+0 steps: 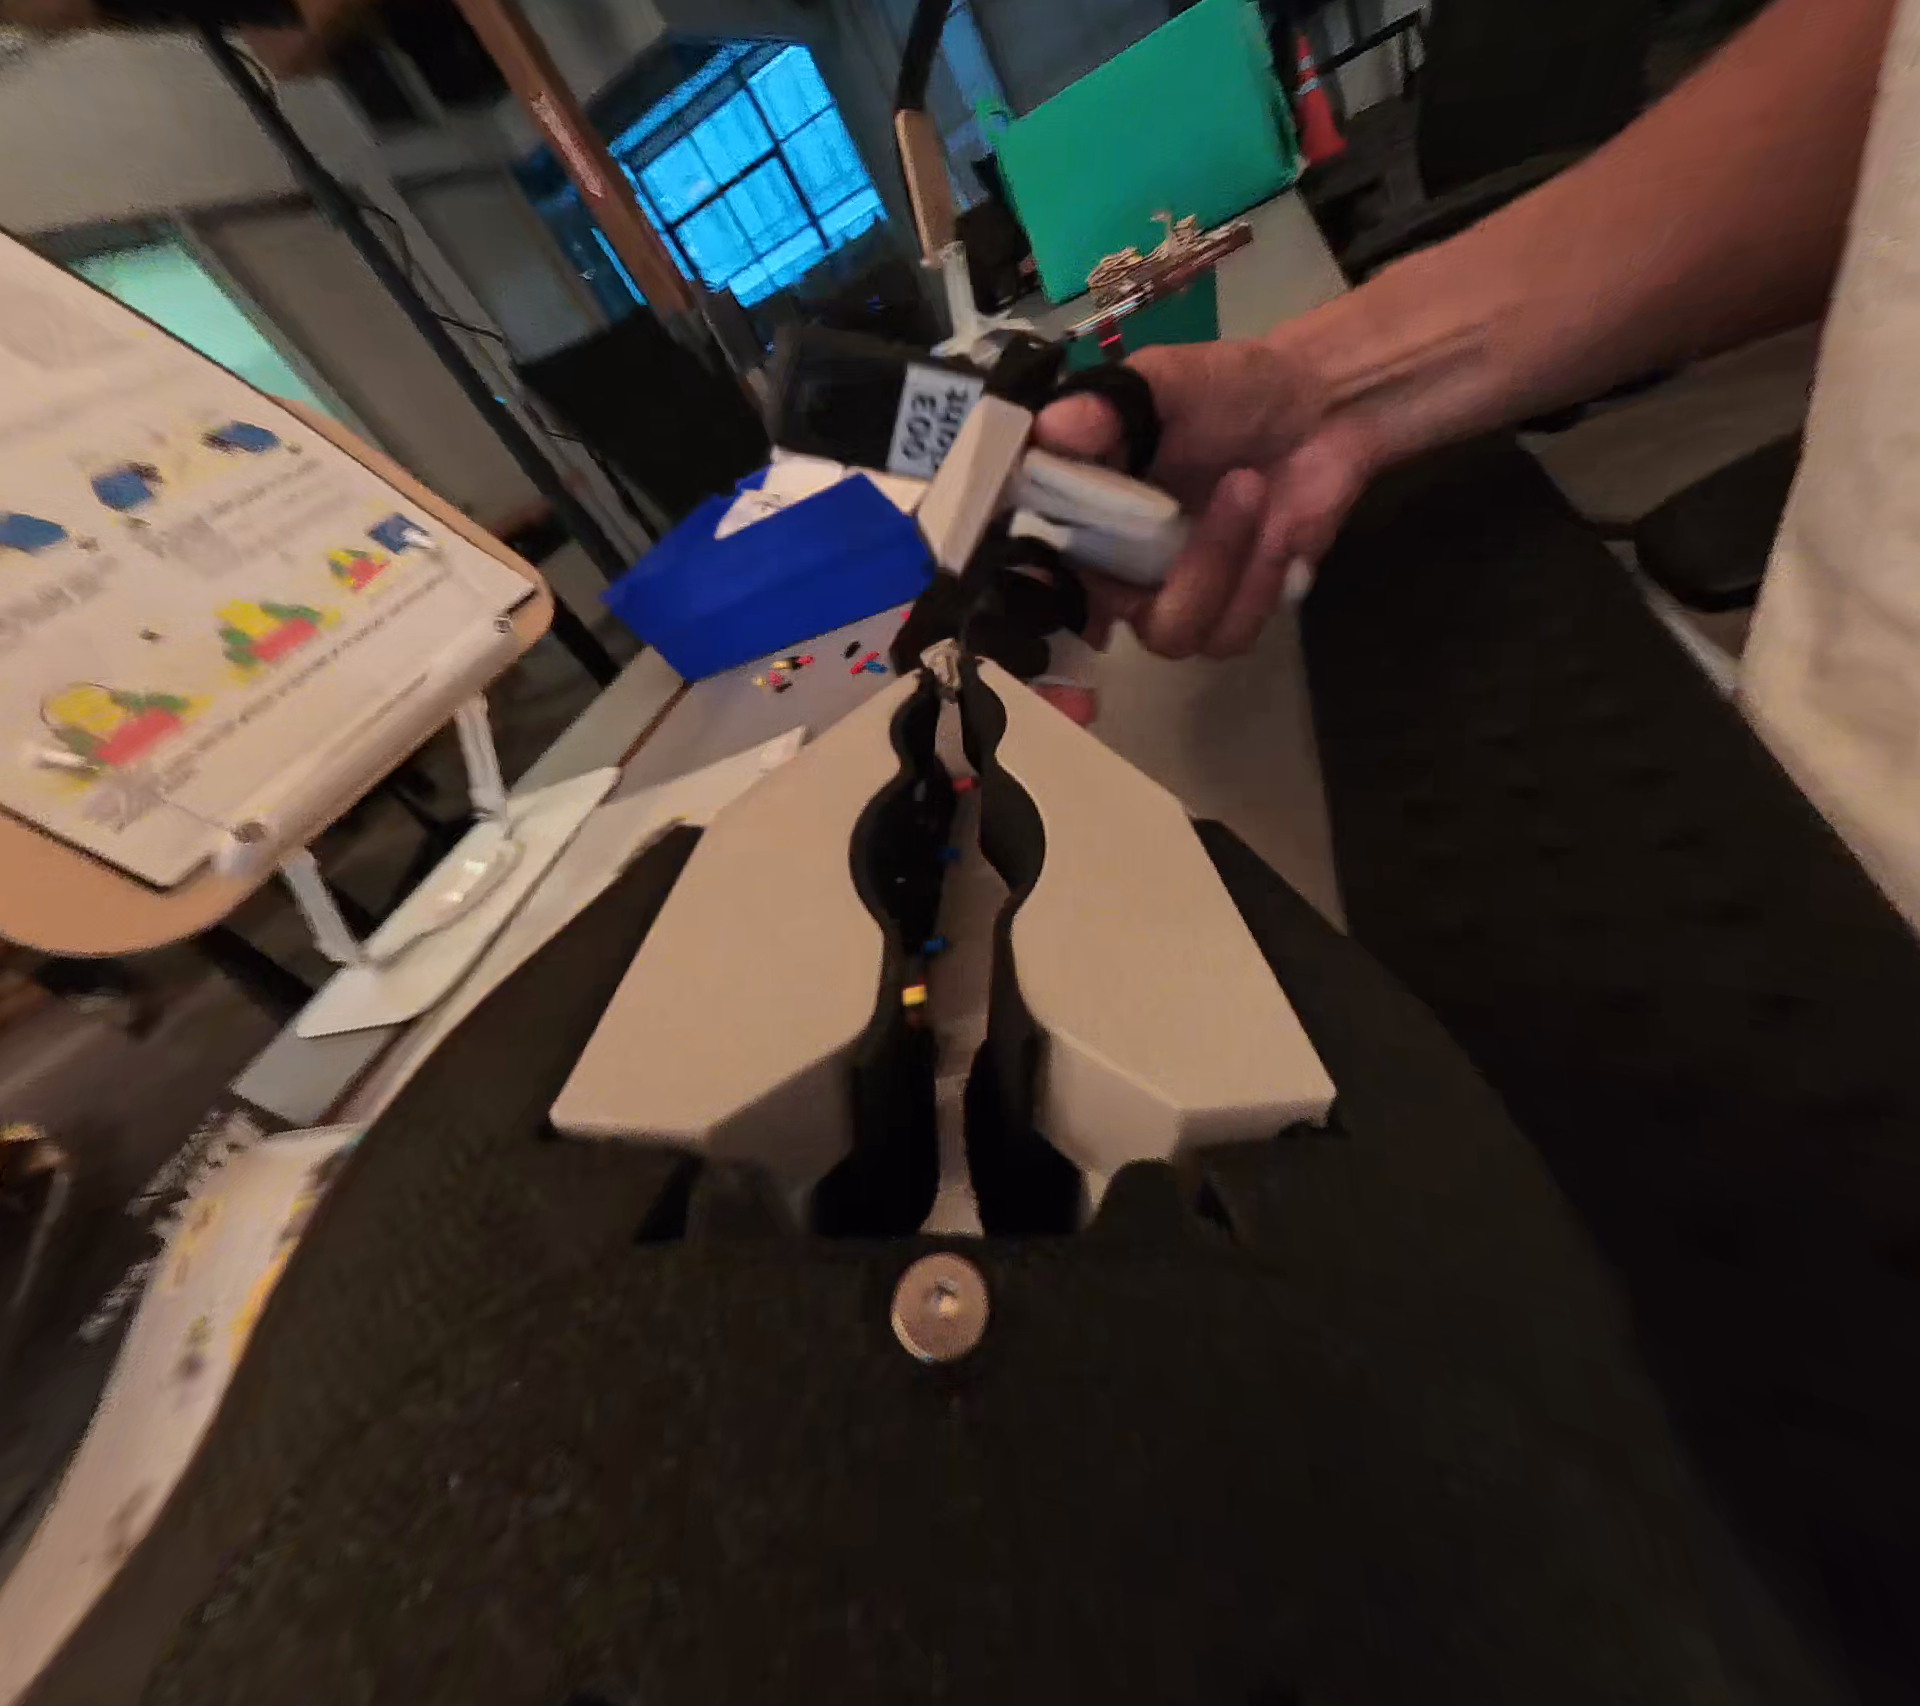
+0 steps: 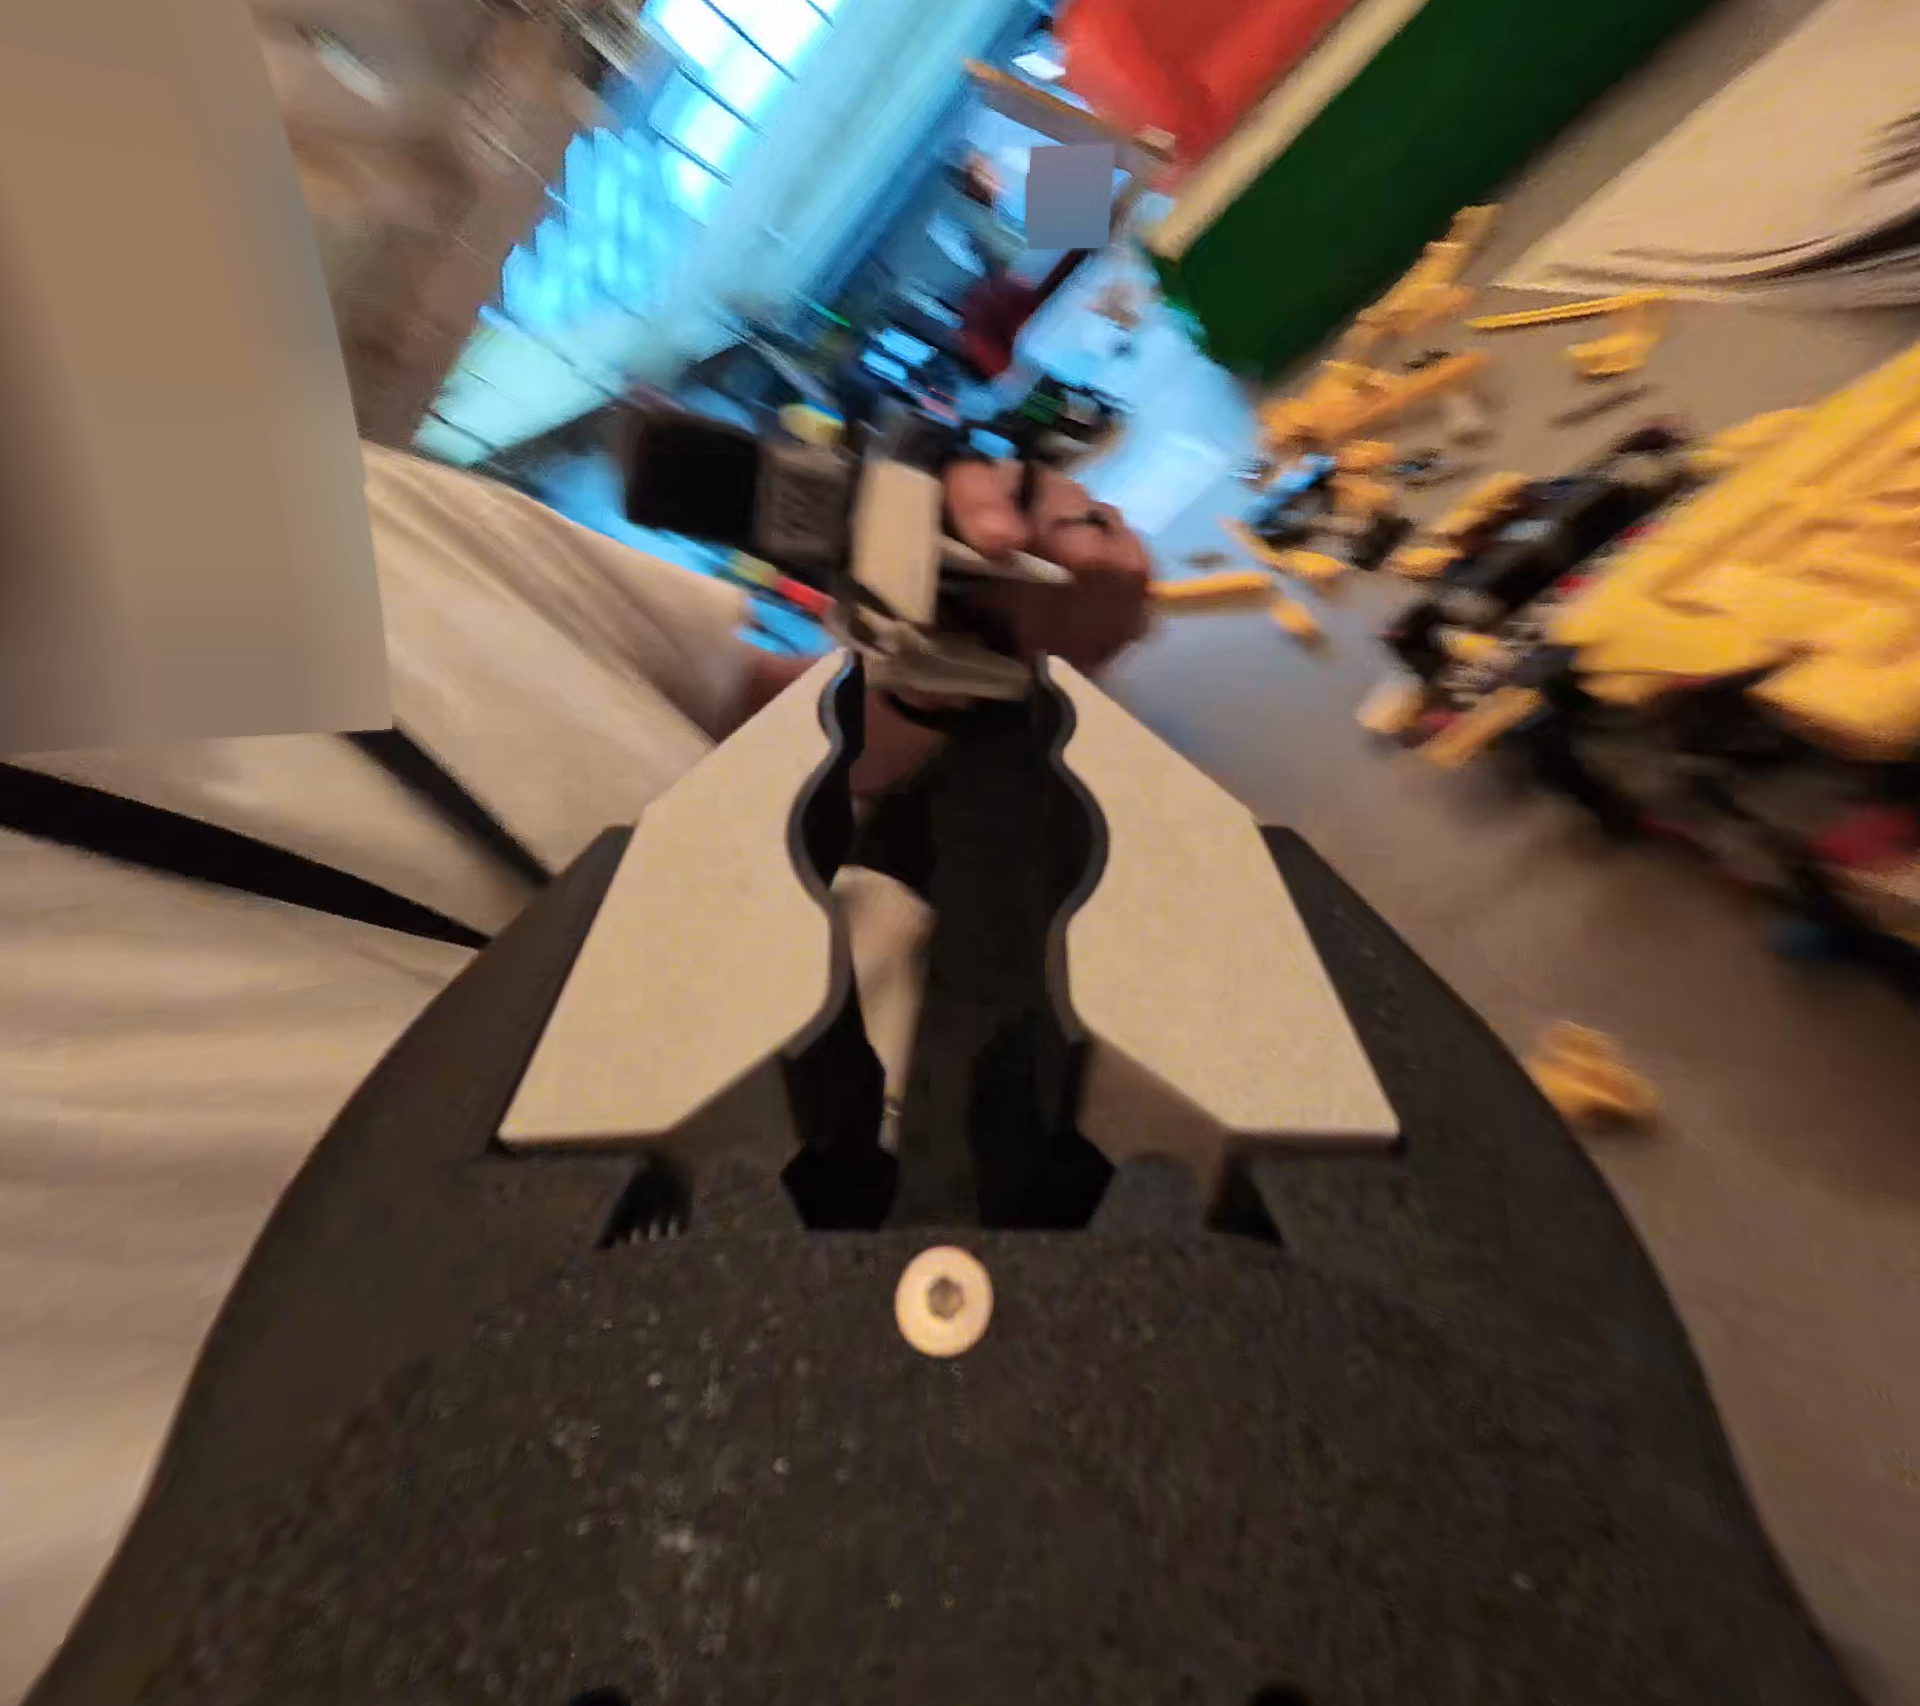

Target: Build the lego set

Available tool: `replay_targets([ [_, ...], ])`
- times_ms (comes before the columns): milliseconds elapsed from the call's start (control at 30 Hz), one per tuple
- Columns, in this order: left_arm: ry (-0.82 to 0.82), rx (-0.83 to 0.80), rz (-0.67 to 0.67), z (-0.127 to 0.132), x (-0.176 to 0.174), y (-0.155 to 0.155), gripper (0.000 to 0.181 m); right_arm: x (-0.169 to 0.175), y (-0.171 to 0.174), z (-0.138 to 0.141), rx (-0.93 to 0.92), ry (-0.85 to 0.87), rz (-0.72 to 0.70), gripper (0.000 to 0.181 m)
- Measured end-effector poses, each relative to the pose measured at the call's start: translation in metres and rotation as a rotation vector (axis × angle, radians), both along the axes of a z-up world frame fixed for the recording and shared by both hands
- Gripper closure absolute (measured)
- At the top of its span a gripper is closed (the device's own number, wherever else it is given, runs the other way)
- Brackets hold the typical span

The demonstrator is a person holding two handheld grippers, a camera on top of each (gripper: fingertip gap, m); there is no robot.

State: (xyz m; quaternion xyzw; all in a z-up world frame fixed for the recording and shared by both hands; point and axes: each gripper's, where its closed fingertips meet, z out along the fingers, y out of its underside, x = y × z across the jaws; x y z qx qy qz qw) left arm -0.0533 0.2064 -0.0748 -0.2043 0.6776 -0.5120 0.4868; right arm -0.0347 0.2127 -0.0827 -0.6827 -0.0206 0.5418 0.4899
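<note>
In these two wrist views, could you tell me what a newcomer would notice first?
In the left view, the left claw pinches a small grey piece, facing the right claw in a hand. On the right view's right side, yellow lego pieces litter the table.

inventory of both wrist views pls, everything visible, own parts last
instruction sheet: 1, white with coloured pictures, on a tilted stand, left
blue bin: 1, on the table, centre
small loose pieces: several, red, yellow, blue, on the table by the bin
green panel: 1, background
yellow pieces: many, blurred, scattered on the grey surface, right
small grey piece: 1, at the left gripper's tips
left gripper: nearly shut on the piece
right gripper: open
hand: holds the right gripper
</note>
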Motion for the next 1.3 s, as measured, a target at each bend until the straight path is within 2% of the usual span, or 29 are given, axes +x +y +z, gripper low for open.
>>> replay_targets([
  [33,-0.025,0.033,0.012,0.0,-0.001,0.0,0.177,-0.008,-0.001,0.006,-0.023,0.125,0.059,0.15],
  [100,-0.043,0.092,0.017,-0.003,-0.002,-0.003,0.177,-0.023,-0.003,0.008,-0.072,0.243,0.155,0.153],
  [233,-0.083,0.18,0.021,-0.007,-0.004,-0.01,0.177,-0.034,-0.004,0.001,-0.117,0.251,0.195,0.169],
  [367,-0.102,0.218,0.042,-0.007,-0.003,-0.009,0.177,-0.03,-0.005,0.0,-0.121,0.285,0.19,0.172],
  [500,-0.068,0.195,0.039,-0.01,-0.002,-0.007,0.177,-0.029,-0.003,-0.004,-0.126,0.216,0.161,0.174],
  [700,0.037,-0.004,0.019,-0.004,-0.001,-0.002,0.177,-0.028,0.002,0.0,-0.059,0.135,0.118,0.175],
  [833,0.067,-0.064,-0.008,-0.001,-0.002,-0.001,0.177,-0.029,0.003,0.002,-0.022,0.093,0.123,0.175],
  [933,0.094,-0.033,-0.011,-0.007,-0.001,-0.002,0.177,-0.027,0.001,-0.003,-0.036,0.073,0.134,0.174],
  [1033,0.117,0.029,0.04,-0.016,0.003,0.001,0.178,-0.016,0.0,-0.009,-0.078,0.087,0.119,0.162],
  [1100,0.171,0.04,0.085,-0.026,0.006,0.011,0.178,0.008,0.001,-0.033,-0.127,-0.102,0.015,0.167],
  [1167,0.244,0.008,0.118,-0.036,0.01,0.023,0.177,0.035,-0.009,-0.075,-0.177,-0.53,-0.07,0.164],
  [1233,0.298,-0.038,0.128,-0.041,0.013,0.03,0.177,0.058,-0.024,-0.105,-0.192,-0.913,-0.099,0.159],
  [1300,0.331,-0.073,0.125,-0.044,0.014,0.032,0.177,0.064,-0.029,-0.116,-0.152,-1.064,-0.118,0.158],
])
